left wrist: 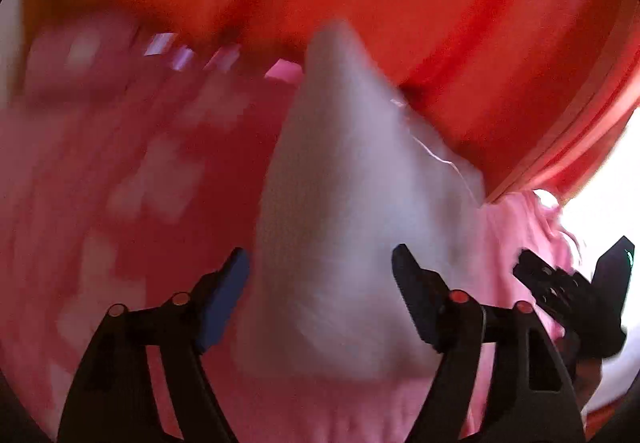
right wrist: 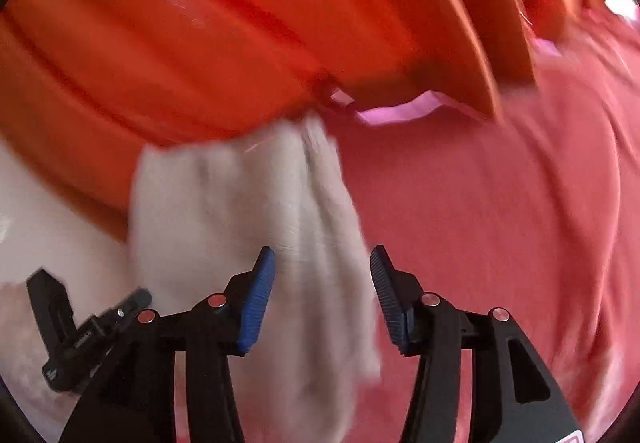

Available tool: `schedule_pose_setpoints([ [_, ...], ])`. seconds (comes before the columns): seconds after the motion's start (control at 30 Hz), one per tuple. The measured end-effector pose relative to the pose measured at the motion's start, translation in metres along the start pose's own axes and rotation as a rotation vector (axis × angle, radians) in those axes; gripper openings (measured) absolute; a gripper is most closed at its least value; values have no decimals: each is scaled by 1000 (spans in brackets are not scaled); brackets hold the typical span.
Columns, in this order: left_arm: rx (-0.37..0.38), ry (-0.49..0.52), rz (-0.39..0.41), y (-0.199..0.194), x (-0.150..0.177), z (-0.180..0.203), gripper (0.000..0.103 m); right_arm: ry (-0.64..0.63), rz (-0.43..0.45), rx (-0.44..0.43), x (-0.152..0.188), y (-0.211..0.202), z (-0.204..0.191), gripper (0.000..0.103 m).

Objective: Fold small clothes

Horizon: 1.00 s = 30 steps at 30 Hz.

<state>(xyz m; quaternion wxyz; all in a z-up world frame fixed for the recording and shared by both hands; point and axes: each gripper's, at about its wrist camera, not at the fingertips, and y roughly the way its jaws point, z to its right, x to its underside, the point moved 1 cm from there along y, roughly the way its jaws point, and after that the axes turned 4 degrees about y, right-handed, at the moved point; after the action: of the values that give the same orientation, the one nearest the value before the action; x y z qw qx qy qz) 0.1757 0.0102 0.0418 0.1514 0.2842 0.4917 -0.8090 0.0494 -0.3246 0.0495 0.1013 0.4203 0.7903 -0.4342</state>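
A white cloth (left wrist: pixel 344 227) lies on pink fabric (right wrist: pixel 500 223), between the parted jaws of the left gripper (left wrist: pixel 320 267) and right gripper (right wrist: pixel 322 267); neither pinches it.

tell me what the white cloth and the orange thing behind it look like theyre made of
The white cloth looks like a soft knit or fleecy fabric, matte: its edges are fuzzy, it drapes in folds, and a loose thread shows in the left wrist view. The orange thing looks like hard moulded plastic, slightly glossy: smooth ridged bands with faint highlights. Motion blur leaves both open.
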Motion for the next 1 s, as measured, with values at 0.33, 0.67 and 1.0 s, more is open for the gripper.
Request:
schedule_pose_setpoints([
  [0.33, -81, 8, 112, 22, 19, 7, 78, -166, -100, 51, 15, 56, -25, 60],
  [0.67, -137, -68, 67, 37, 26, -31, 89, -80, -180, 45, 18, 74, -4, 61],
  [1.0, -242, 29, 165, 18, 25, -19, 88, -167, -130, 101, 11, 83, -20, 43],
])
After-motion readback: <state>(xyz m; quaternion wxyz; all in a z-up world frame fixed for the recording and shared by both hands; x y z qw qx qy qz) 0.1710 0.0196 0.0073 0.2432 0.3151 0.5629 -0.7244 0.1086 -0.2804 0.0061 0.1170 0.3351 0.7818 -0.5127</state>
